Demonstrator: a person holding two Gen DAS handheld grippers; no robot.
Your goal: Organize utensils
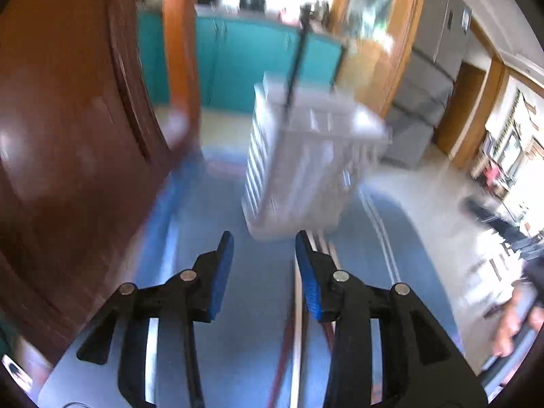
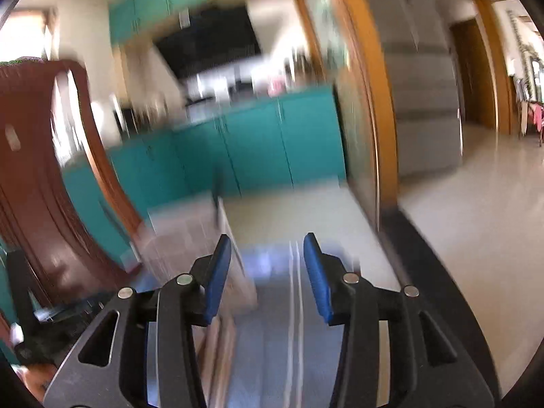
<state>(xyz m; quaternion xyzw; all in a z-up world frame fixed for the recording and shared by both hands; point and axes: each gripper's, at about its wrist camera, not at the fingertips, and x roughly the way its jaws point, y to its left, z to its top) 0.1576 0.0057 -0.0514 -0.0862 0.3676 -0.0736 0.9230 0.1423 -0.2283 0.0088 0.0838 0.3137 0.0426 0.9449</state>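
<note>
A white slotted utensil holder (image 1: pixel 306 159) stands on a blue striped mat (image 1: pixel 238 238) just ahead of my left gripper (image 1: pixel 263 248). A black-handled utensil (image 1: pixel 297 68) sticks up out of it. My left gripper is open and empty. Under its right finger lie thin red and white utensil handles (image 1: pixel 295 340), blurred. In the right wrist view the holder (image 2: pixel 190 234) is at the left of my right gripper (image 2: pixel 267 251), which is open and empty over the mat (image 2: pixel 268 323). Both views are motion-blurred.
A dark brown wooden chair back (image 1: pixel 68 136) rises at the left and also shows in the right wrist view (image 2: pixel 40 176). Teal cabinets (image 2: pixel 255 146) and a grey refrigerator (image 1: pixel 438 51) stand behind. The person's hand (image 1: pixel 516 319) is at the left wrist view's right edge.
</note>
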